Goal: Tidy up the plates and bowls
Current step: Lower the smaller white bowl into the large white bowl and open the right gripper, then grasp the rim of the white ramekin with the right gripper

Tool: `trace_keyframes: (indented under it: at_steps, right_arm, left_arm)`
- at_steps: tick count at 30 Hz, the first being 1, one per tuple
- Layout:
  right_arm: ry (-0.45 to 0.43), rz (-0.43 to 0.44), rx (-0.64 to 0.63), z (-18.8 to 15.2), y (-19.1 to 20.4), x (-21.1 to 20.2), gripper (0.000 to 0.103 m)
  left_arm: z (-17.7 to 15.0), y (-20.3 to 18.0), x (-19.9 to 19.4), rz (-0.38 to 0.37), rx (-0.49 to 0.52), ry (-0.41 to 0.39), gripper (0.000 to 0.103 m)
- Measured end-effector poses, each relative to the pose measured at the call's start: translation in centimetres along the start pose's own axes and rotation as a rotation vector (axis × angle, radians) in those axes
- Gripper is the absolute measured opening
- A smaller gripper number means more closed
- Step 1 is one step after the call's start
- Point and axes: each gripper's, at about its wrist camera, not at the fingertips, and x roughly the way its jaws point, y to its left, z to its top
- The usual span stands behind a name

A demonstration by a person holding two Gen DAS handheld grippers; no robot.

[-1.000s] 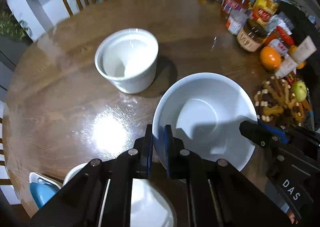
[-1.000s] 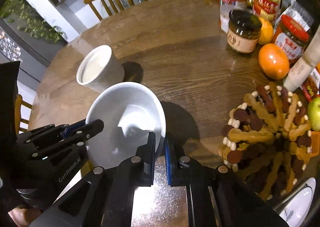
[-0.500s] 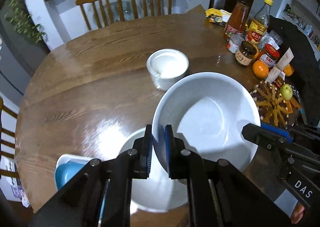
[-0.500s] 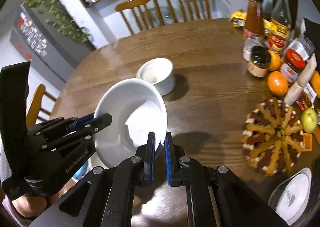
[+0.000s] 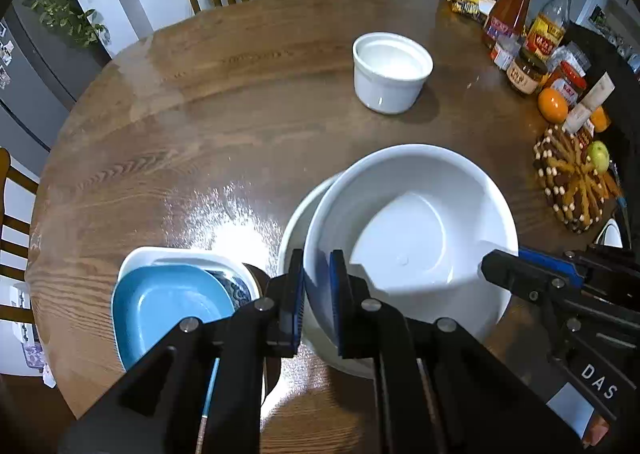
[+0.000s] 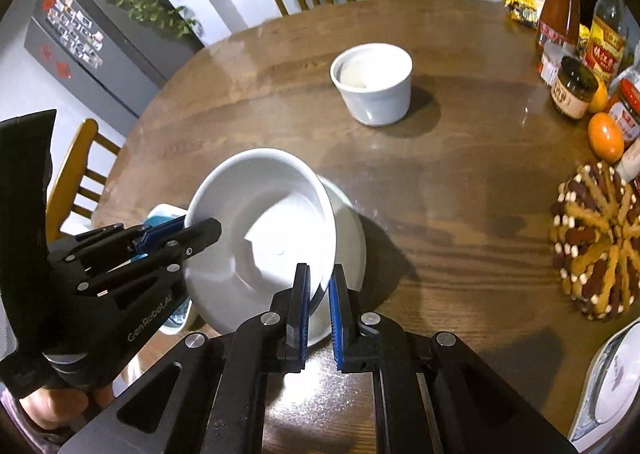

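A large white bowl [image 5: 412, 238] is shown gripped at opposite points of its rim and held tilted above the wooden surface [image 5: 200, 126]. The left hand-held gripper [image 5: 316, 282] is seen clamped on the near-left rim, one blue pad inside the wall and one outside; the right hand-held gripper [image 6: 319, 294] is likewise closed on the bowl's rim at its own side. Directly beneath the bowl, a white plate [image 6: 352, 230] is partly exposed, its edge visible past the bowl; whether the two are touching cannot be told. Just to the left, a blue square dish [image 5: 168, 306] is nested in a white square dish [image 5: 136, 258] with a patterned piece between them. Farther across the surface, well apart, a white straight-sided cup [image 5: 390, 72] is standing upright. Along the right edge, bottles and jars [image 6: 572, 86], an orange [image 6: 606, 136] and a round arrangement of biscuits [image 6: 596, 242] are grouped.
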Motion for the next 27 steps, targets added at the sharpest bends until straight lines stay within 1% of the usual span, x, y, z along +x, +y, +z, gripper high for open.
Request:
trace_keyframes:
  at_steps: [11, 14, 17, 20, 21, 22, 23, 24, 27]
  right_arm:
    - [0.055, -0.026, -0.005, -0.1, -0.3, 2.3, 0.01]
    - [0.054, -0.045, -0.017, 0.0, 0.2, 2.5, 0.01]
    - [0.049, -0.058, -0.018, 0.0, 0.4, 2.5, 0.01]
    - [0.043, -0.055, -0.023, -0.1, 0.6, 2.2, 0.01]
    - [0.041, -0.052, -0.023, -0.2, 0.7, 2.0, 0.011]
    - [0.036, -0.054, -0.029, -0.2, 0.7, 1.8, 0.013]
    - [0.03, -0.059, -0.036, -0.2, 0.8, 1.4, 0.014]
    - [0.023, -0.063, -0.04, -0.1, 0.8, 1.1, 0.016]
    - [0.0, -0.055, -0.044, 0.0, 0.7, 0.2, 0.018]
  left_arm:
    - [-0.4, 0.0, 2.5, 0.037, 0.032, 0.064, 0.011]
    - [-0.5, -0.1, 2.7, 0.038, 0.03, 0.064, 0.014]
    - [-0.6, -0.1, 2.6, 0.031, 0.028, 0.063, 0.015]
    - [-0.7, 0.1, 2.4, 0.005, 0.011, 0.061, 0.024]
    - [-0.7, 0.1, 2.2, -0.005, 0.003, 0.057, 0.034]
    - [-0.7, 0.2, 2.0, -0.009, -0.002, 0.052, 0.047]
    - [-0.7, 0.1, 1.7, -0.009, -0.005, 0.043, 0.052]
    - [-0.8, 0.1, 1.3, -0.002, -0.005, 0.029, 0.056]
    - [-0.9, 0.1, 0.6, 0.003, -0.003, 0.01, 0.056]
